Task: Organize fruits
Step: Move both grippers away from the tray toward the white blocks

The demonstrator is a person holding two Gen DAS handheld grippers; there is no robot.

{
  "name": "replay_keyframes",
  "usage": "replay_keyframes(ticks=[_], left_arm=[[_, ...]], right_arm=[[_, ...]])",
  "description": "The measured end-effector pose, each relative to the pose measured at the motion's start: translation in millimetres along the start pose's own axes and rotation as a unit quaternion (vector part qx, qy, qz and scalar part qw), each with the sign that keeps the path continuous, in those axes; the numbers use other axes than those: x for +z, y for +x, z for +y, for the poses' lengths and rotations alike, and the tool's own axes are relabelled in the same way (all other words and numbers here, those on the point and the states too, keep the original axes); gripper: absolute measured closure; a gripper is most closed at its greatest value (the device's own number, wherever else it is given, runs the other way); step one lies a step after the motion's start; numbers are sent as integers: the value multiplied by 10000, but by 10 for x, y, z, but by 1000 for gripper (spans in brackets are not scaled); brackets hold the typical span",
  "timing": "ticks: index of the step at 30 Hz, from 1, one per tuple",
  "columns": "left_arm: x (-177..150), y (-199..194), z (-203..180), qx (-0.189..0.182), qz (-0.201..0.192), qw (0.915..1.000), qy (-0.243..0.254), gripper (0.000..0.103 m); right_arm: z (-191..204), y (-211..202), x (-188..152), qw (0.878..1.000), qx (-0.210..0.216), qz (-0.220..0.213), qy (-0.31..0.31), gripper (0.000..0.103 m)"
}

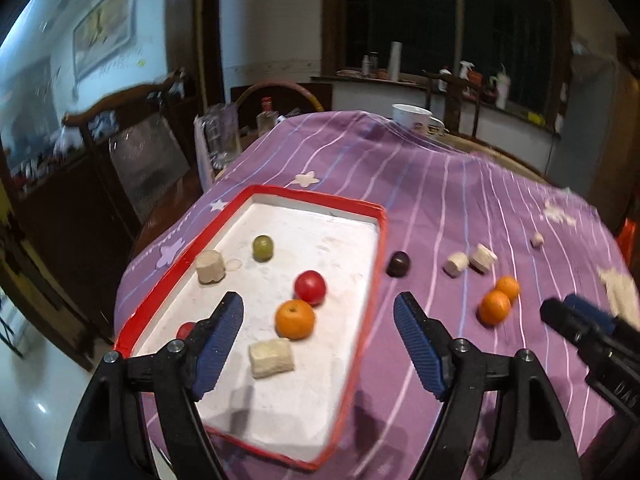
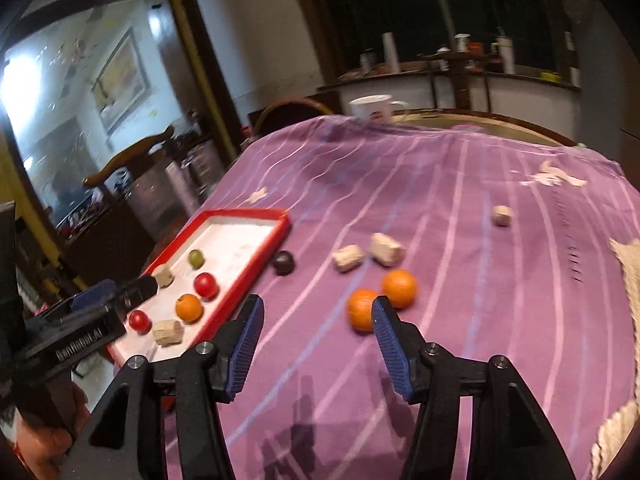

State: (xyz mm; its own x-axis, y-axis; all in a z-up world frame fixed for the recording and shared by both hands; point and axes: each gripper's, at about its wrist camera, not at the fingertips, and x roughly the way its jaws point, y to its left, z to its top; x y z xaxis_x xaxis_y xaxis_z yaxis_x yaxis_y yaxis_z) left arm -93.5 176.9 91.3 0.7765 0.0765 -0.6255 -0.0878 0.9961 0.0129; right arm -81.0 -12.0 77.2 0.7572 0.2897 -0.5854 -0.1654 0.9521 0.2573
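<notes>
A red-rimmed white tray (image 1: 316,196) on the purple striped cloth holds an orange (image 1: 295,319), a red tomato (image 1: 310,287), a green fruit (image 1: 263,248), a small red fruit (image 1: 185,330) and two beige blocks. My left gripper (image 1: 318,300) hovers open over the tray's near end, nothing between its fingers. Right of the tray lie a dark plum (image 2: 284,262), two oranges (image 2: 362,310) (image 2: 399,288) and a few beige pieces (image 2: 348,257). My right gripper (image 2: 317,304) stands open above the cloth just short of the nearer orange, holding nothing.
A white mug (image 1: 412,116) stands at the table's far edge. A glass jug (image 1: 220,136) and a bottle sit beyond the left edge, by a wooden chair. A cream knitted cloth (image 2: 628,272) lies at the right. A hand (image 2: 40,440) holds the left gripper.
</notes>
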Motion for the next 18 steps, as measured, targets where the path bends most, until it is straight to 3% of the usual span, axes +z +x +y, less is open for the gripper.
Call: replay_keyframes(ticks=[6,18], left_arm=[[-77,-204,-330,58,-156,9986,501,23],[-129,-263,-579,20,-134,9968,787,22]], right_arm=[[-160,-197,-68,9998,38,-101,190,39],[-353,-389,-138,9990,28,-250,375,36]])
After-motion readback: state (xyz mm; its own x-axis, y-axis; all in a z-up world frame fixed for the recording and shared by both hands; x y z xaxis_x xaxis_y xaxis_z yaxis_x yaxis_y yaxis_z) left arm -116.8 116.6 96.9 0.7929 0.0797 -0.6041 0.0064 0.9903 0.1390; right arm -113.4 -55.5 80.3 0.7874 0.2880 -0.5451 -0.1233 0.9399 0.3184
